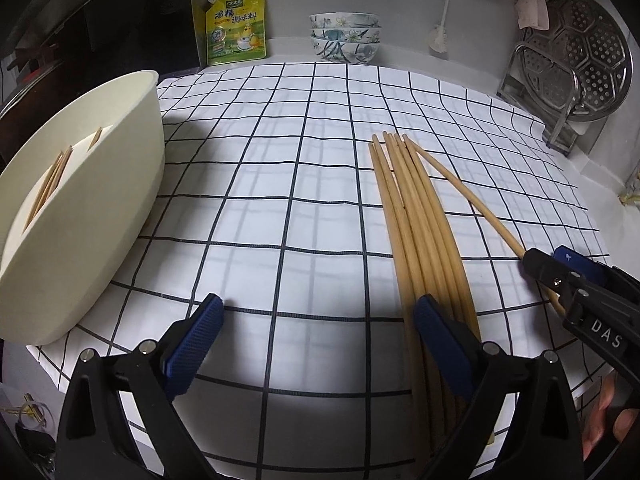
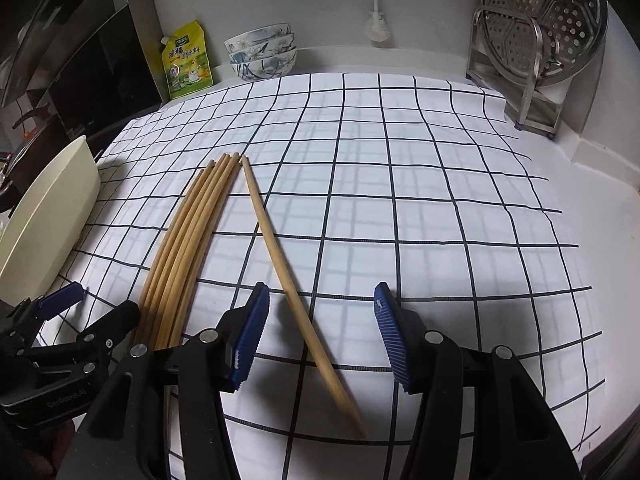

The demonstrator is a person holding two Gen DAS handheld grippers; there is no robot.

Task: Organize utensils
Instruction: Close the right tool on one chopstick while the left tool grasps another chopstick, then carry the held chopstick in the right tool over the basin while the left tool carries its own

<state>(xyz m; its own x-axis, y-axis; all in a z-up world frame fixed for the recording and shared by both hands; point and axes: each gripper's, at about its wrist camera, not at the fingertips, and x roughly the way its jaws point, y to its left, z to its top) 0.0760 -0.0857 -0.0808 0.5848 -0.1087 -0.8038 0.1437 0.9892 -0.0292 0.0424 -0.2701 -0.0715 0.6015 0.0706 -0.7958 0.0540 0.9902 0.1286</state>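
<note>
Several wooden chopsticks (image 1: 420, 232) lie bundled on the checked cloth; they also show in the right wrist view (image 2: 188, 240). One single chopstick (image 2: 292, 280) lies splayed off to their right, between the open jaws of my right gripper (image 2: 320, 332), untouched. In the left wrist view the right gripper (image 1: 560, 268) sits over the near end of that single chopstick (image 1: 472, 200). My left gripper (image 1: 316, 340) is open and empty, its right finger over the bundle. A cream tub (image 1: 92, 216) at the left holds several chopsticks (image 1: 52, 180).
The checked cloth (image 2: 400, 200) covers the counter. At the back stand a yellow seasoning pouch (image 1: 236, 28), stacked patterned bowls (image 1: 344, 38) and a metal rack with a steamer plate (image 1: 576, 72). The tub also shows at left (image 2: 48, 224).
</note>
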